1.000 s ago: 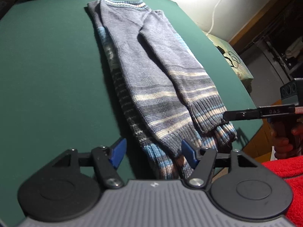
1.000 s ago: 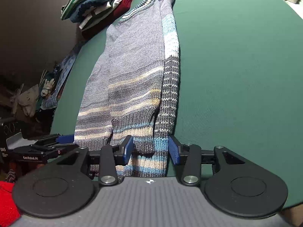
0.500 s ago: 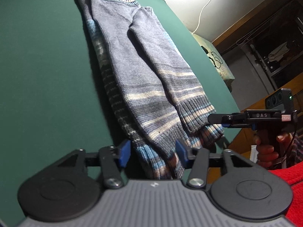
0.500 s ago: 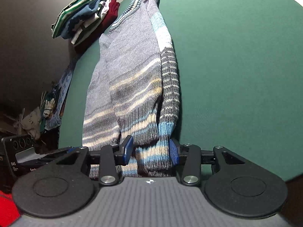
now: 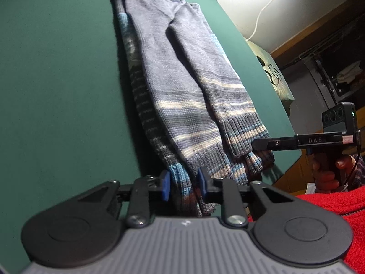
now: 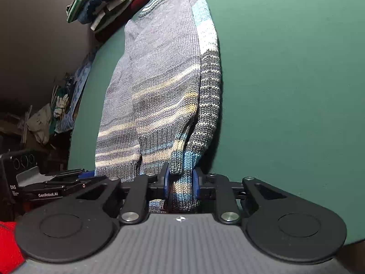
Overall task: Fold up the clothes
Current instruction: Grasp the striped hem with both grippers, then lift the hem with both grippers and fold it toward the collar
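The striped knit sweater (image 5: pixel 182 86), already narrowed lengthwise with sleeves laid in, lies on the green counter (image 5: pixel 57 80), hem at the near edge. The left gripper (image 5: pixel 183 183) and right gripper (image 6: pixel 181 181) are closing, each with a hem corner between its pads. To fold cleanly, both should bite all layers, lift together, and carry the hem evenly toward the collar

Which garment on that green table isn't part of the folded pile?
The grey striped sweater. It lies stretched out flat along the table, its hem between both hand-held grippers, whereas the other clothes sit stacked in a pile at the far end.
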Action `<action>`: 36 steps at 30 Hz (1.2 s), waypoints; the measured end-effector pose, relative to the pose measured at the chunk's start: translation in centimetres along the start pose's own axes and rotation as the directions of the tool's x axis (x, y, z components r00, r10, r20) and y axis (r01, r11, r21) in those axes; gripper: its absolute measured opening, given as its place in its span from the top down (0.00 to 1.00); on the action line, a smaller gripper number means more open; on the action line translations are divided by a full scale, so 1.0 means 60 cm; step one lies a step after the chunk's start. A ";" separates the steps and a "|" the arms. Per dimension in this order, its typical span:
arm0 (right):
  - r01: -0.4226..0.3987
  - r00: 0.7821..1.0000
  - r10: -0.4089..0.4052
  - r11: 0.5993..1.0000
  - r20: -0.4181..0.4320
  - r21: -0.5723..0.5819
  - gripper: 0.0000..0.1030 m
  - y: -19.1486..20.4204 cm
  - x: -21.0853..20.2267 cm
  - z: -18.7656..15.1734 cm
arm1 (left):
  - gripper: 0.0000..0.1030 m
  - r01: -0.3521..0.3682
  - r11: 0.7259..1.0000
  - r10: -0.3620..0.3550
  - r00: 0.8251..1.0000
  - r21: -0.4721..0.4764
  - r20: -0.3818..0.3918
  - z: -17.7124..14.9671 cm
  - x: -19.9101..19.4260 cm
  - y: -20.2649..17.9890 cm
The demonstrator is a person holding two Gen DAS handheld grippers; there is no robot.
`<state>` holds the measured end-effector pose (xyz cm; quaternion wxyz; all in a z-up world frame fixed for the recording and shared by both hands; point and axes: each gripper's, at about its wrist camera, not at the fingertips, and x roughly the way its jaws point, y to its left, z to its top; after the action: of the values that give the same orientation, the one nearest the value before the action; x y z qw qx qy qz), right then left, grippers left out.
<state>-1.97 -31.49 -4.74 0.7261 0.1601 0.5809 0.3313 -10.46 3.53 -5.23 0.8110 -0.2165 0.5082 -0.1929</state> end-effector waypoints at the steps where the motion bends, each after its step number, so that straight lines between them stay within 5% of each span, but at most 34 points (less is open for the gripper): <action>1: -0.002 1.000 0.002 1.000 -0.007 -0.006 0.82 0.001 -0.001 0.002 | 0.84 -0.005 1.000 0.005 1.000 -0.002 0.004 0.000 -0.002 -0.003; 12: -0.132 0.991 0.133 0.990 -0.010 0.055 0.84 -0.008 -0.035 0.027 | 0.86 -0.015 0.992 0.025 0.997 -0.124 0.075 0.023 -0.057 -0.028; 28: -0.338 0.938 0.311 0.917 0.153 0.212 0.84 -0.020 -0.061 0.120 | 0.88 -0.022 0.989 0.057 0.969 -0.145 0.240 0.159 -0.087 -0.033; 36: -0.349 0.928 0.286 0.890 0.237 0.293 0.84 -0.037 -0.031 0.177 | 0.88 -0.035 0.975 0.095 0.958 -0.220 0.272 0.235 -0.051 0.013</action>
<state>8.56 -32.74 -1.86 0.6761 0.4030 0.5227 0.3276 1.17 7.99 2.10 0.8529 -0.3103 0.4126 -0.0778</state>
